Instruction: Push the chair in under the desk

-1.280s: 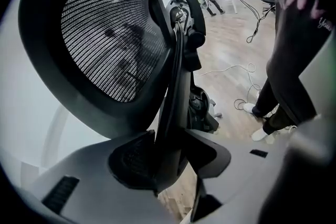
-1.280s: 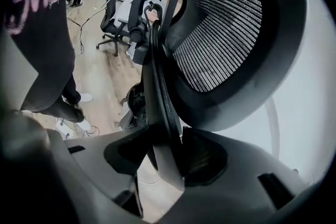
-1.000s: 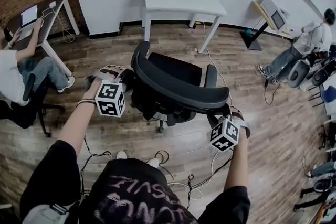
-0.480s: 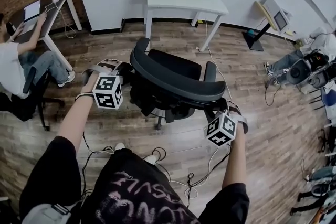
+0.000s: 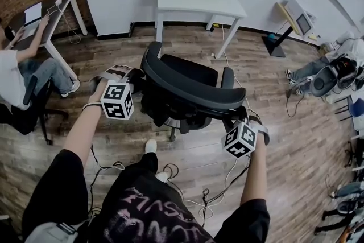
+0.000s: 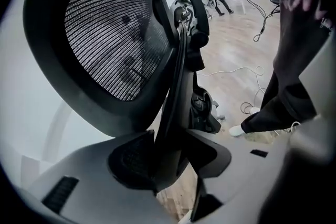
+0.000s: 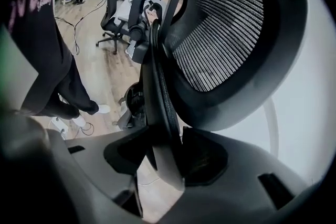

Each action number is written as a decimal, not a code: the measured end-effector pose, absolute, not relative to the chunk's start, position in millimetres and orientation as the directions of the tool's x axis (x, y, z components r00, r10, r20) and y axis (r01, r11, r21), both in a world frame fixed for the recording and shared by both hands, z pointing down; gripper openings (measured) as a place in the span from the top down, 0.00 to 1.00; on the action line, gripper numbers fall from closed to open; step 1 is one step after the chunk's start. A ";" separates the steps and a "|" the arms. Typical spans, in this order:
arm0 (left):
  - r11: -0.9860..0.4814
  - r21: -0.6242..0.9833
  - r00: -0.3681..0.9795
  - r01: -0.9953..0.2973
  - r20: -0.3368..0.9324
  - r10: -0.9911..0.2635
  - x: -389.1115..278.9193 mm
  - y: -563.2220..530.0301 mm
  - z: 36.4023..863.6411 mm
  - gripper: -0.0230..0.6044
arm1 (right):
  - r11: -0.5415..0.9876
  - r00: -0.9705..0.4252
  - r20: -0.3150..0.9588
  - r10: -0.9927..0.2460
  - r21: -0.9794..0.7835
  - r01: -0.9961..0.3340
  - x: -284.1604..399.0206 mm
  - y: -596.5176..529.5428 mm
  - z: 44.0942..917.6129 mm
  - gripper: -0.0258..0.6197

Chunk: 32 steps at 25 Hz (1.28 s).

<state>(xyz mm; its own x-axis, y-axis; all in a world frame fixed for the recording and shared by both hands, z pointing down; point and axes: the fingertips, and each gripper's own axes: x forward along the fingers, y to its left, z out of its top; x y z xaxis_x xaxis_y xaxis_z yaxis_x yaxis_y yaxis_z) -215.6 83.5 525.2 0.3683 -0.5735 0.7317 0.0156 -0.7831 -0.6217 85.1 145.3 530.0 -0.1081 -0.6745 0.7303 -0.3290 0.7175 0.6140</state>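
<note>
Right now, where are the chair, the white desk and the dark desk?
chair (image 5: 193,93): head view, on the curved top rim of the backrest.
white desk (image 5: 196,4): head view, on a bare part of the tabletop.
dark desk (image 5: 56,15): head view, on the tabletop near its right end.

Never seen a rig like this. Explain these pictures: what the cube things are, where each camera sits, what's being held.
There is no robot here. A person holds a two-jaw gripper in each hand, and the patterned cubes are part of those grippers. The head view looks down from the person's head. The other two views ride on the left gripper and the right gripper and look along the jaws. Each gripper is clamped on a side edge of the black chair's mesh backrest. The chair stands on the wooden floor, short of the white desk.
</note>
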 end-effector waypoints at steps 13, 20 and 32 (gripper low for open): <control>-0.786 -0.618 0.387 0.022 0.730 -0.563 -180.6 0.7 517.7 0.66 | 0.704 -0.095 0.722 -0.685 0.623 -0.341 120.1 62.0 523.3 0.65; -0.792 -0.610 0.400 0.033 0.734 -0.549 -165.7 -38.6 517.6 0.67 | 0.706 -0.077 0.733 -0.676 0.614 -0.352 134.7 25.0 524.5 0.64; -0.779 -0.624 0.437 0.060 0.718 -0.542 -140.6 -96.4 518.1 0.67 | 0.670 -0.023 0.718 -0.696 0.638 -0.378 160.2 -32.1 527.4 0.63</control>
